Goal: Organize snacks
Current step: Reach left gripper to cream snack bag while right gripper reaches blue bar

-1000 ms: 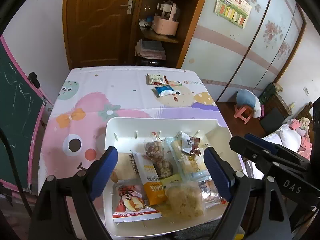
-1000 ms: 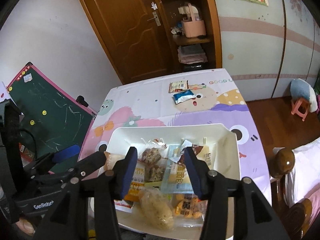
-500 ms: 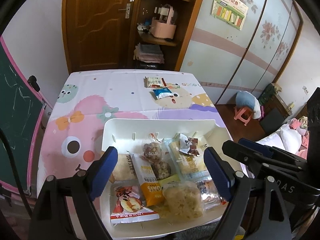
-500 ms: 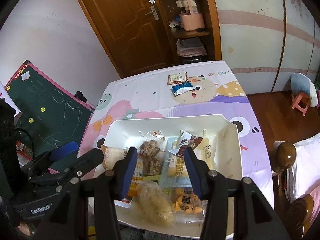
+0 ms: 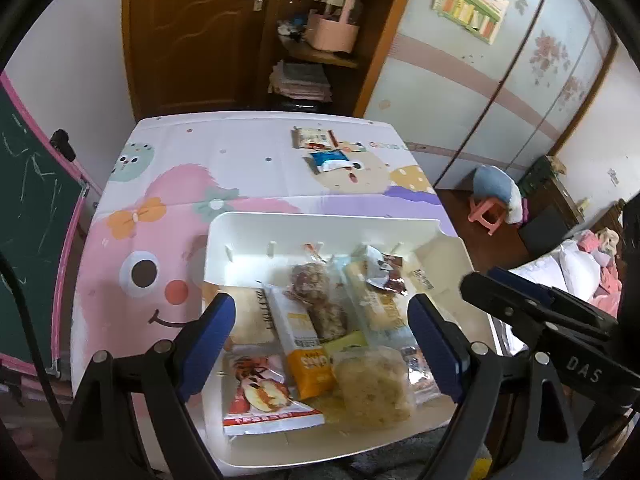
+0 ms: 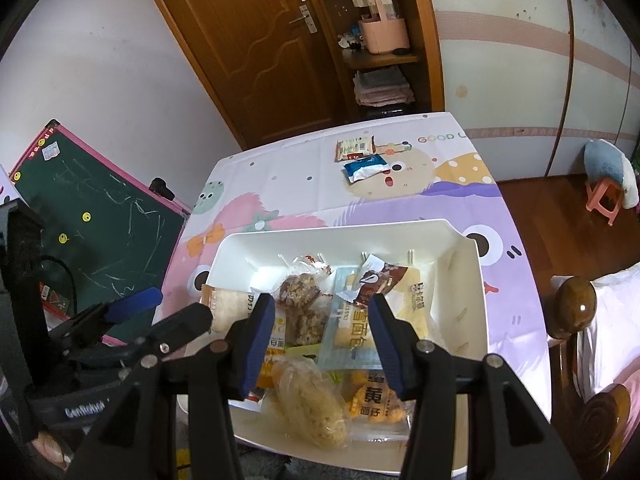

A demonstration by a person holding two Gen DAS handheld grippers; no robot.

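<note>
While both tongs hover spread and empty, left tongs [image 5: 320,328] and right tongs [image 6: 320,320], we note crinkly plastic snack packets [image 5: 308,344] heaped in the smooth white rectangular bin [image 5: 320,224] on the cartoon-print surface [image 5: 240,168]; two flat packets, one tan [image 5: 314,138] and one blue [image 5: 330,160], lie well apart beyond it.

left gripper [image 5: 320,328] held level, blue-padded fingers [image 5: 210,326] spread wide, nothing between them. right gripper [image 6: 320,322] also parted, narrower gap, blue pads [image 6: 382,330] gripping nothing, hovering. seen from the left wrist view, right gripper's black body [image 5: 536,316] sits just to the right; from the right wrist view, left gripper [image 6: 132,312] sits low on the left.
</note>
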